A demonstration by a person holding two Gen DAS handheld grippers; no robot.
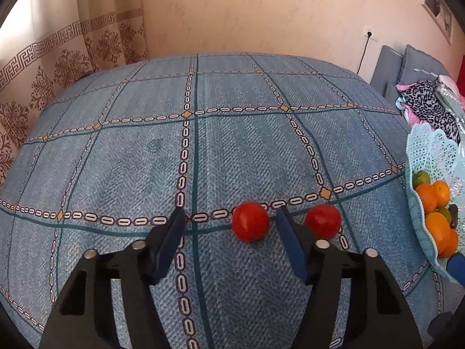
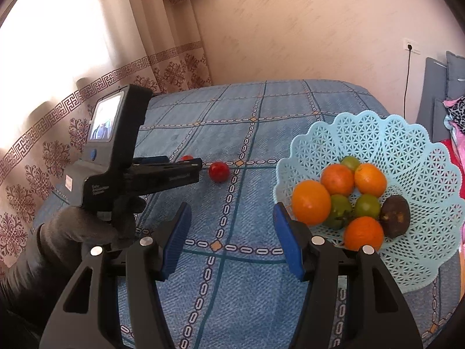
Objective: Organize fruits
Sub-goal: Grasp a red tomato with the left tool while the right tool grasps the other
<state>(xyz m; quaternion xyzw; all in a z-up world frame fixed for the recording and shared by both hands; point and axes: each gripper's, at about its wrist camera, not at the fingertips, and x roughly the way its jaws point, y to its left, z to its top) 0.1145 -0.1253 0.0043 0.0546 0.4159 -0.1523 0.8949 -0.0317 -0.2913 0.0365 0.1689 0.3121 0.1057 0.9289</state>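
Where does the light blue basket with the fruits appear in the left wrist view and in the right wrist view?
Left wrist view: the basket is cut off at the right edge, right of the two tomatoes.
Right wrist view: the basket fills the right half, whole, with fruits inside.
Shared landmark: the wall socket with its black cable.

two red tomatoes (image 1: 250,222) (image 1: 323,221), four oranges (image 2: 311,202), three green fruits (image 2: 366,206), one dark fruit (image 2: 395,216), one basket (image 2: 407,151)

Table, blue checked cloth (image 1: 232,151): two red tomatoes (image 1: 250,222) (image 1: 323,221) side by side, apart; pale-blue lattice basket (image 2: 407,151) holding fruit, toward right edge.
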